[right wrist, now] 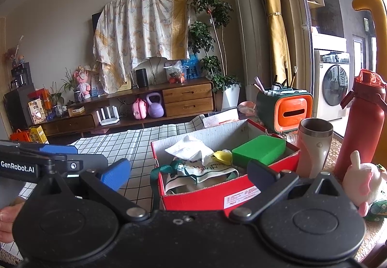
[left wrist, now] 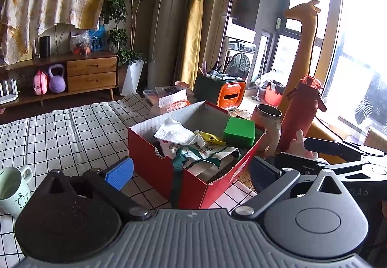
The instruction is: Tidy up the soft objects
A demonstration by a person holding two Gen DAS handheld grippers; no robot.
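Checked cloth (right wrist: 116,144), red box (right wrist: 193,197) holding sponge (right wrist: 258,149), bag (right wrist: 205,171). Both grippers (left wrist: 191,171) (right wrist: 188,171) spread, empty. Plush (right wrist: 362,183) remains beside box: pinch body, lift clear of bottle (right wrist: 360,127).

We see a table (right wrist: 116,144) with a checked cloth. On it stand a red box (right wrist: 217,193), a steel cup (right wrist: 314,147), a red bottle (right wrist: 358,127) and a green mug (left wrist: 12,188).
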